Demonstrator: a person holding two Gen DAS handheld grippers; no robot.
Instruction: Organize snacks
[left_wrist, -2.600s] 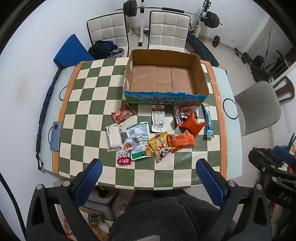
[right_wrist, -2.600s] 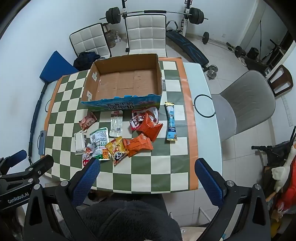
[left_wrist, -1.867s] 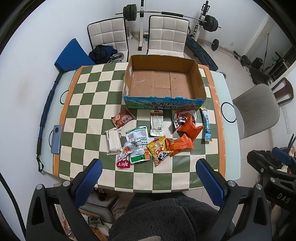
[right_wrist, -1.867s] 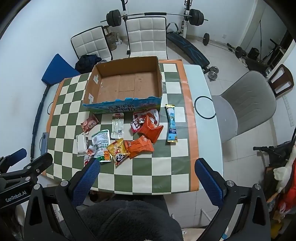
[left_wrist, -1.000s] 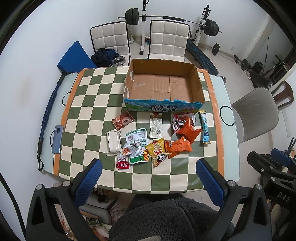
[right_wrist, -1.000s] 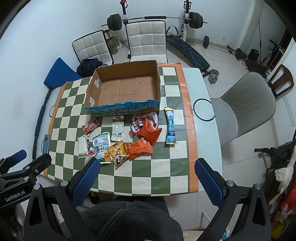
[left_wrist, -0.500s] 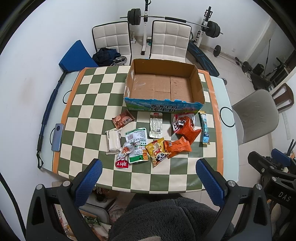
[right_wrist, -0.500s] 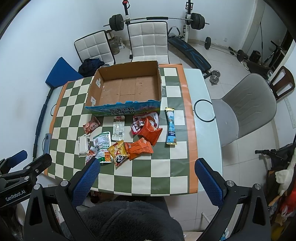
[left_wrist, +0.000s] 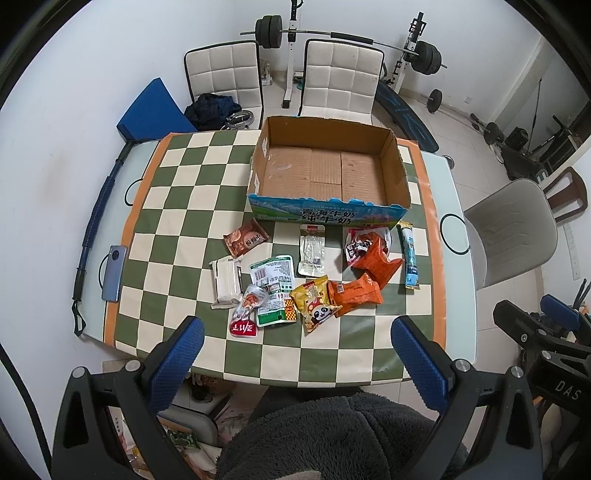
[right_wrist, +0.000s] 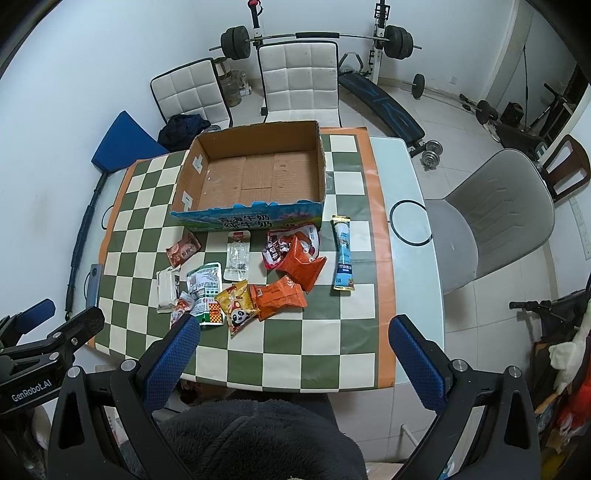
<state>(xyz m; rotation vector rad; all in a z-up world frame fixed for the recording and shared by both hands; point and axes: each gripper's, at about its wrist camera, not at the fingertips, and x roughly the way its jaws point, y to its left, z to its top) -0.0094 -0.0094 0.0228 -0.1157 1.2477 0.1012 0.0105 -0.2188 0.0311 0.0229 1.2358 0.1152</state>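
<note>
High above the checked tablecloth (left_wrist: 173, 218), I hold my left gripper (left_wrist: 297, 350) and right gripper (right_wrist: 295, 349) spread wide and empty, with nothing between the blue pads of either. The snacks lie loose in a cluster on the cloth just in front of the cardboard box (left_wrist: 328, 173), whose floor is bare; nothing has gone in yet, so I judge the work to be at its very start. The long blue stick pack (right_wrist: 342, 254) lies apart on my right, clear of its neighbours, and looks the cleanest first pick for that side; I would come down across its narrow width. On my left, the white packet (left_wrist: 226, 282) and the small brown pouch (left_wrist: 245, 240) sit at the cluster's edge. The yellow panda bag (left_wrist: 314, 308) overlaps an orange bag (left_wrist: 354, 293), so I would take the top one first. These flat, slippery wrappers call for a low approach and a pinch at a crimped seam.
</note>
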